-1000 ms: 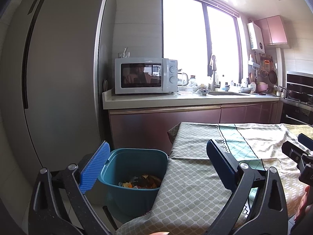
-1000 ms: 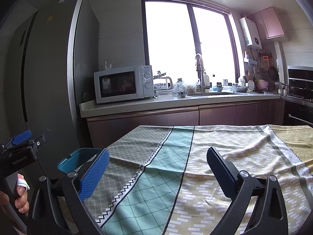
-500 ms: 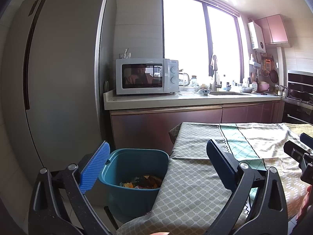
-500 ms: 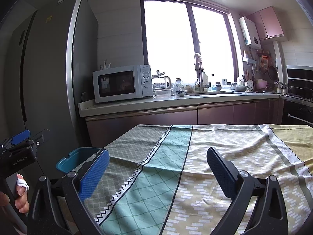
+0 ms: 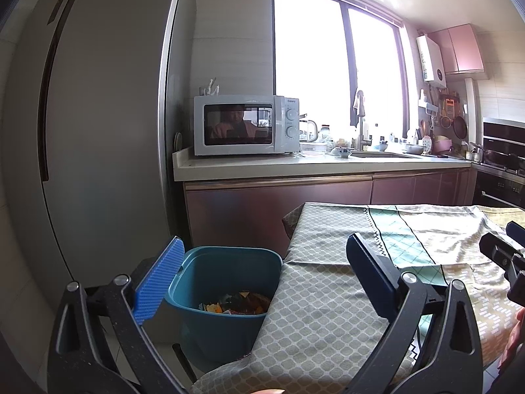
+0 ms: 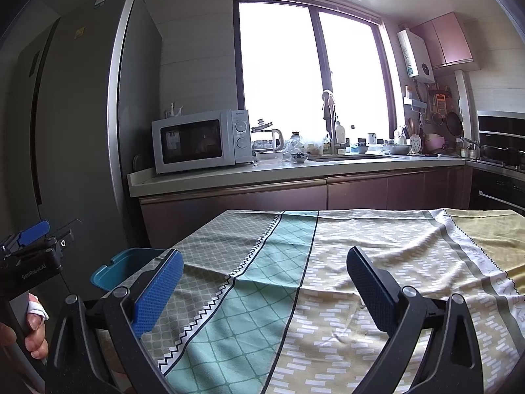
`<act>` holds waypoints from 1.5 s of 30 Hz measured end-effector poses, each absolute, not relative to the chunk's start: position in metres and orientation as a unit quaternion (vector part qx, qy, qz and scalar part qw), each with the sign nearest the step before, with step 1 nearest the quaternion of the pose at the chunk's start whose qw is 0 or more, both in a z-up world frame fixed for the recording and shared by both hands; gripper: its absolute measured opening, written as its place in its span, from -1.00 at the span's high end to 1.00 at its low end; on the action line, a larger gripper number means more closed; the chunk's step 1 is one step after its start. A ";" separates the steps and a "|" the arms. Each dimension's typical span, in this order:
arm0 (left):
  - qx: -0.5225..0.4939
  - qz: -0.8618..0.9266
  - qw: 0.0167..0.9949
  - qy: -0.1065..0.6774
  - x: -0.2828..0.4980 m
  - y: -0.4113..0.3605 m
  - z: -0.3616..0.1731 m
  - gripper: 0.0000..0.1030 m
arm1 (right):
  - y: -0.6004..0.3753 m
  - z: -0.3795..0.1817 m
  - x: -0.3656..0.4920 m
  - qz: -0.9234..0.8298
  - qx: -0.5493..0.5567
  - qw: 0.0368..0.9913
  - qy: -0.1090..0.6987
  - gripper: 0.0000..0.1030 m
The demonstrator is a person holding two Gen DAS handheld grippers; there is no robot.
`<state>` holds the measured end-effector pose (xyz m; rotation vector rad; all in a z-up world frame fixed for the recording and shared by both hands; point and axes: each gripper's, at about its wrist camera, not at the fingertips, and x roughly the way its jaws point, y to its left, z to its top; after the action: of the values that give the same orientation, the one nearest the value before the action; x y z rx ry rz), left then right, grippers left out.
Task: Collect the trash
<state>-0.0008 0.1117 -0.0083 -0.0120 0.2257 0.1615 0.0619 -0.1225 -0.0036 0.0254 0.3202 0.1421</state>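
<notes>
While both tongs stand spread and empty, the left gripper (image 5: pixel 262 272) hovers over the patterned tablecloth's (image 5: pixel 328 295) edge; the teal plastic bin (image 5: pixel 226 282) holding colourful trash scraps (image 5: pixel 236 305) sits at its seven o'clock. At three o'clock, the right gripper (image 6: pixel 262 282) hangs above the cloth.

Table (image 6: pixel 492 374) under a patterned grey, green and yellow tablecloth (image 6: pixel 328 262)

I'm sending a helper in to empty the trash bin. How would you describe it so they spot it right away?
Start at the tall grey refrigerator. On the floor between it and the table draped in a patterned cloth stands a teal plastic bin, squarish with rounded corners. It is the only open container at floor level, with colourful wrappers at the bottom.
</notes>
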 end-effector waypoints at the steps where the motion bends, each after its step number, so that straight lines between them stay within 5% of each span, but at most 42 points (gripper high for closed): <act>1: -0.006 0.080 0.990 0.112 -0.001 0.112 -0.009 -0.89 | -0.123 -0.003 0.062 0.070 0.014 0.985 0.159 -0.87; 45: -0.003 0.075 0.990 0.118 0.005 0.104 -0.013 -0.89 | -0.129 -0.002 0.059 0.058 0.018 0.985 0.159 -0.87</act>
<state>0.0051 0.1042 -0.0129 -0.0070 0.2378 0.1503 0.0588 -0.1293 -0.0023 0.0364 0.3194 0.1175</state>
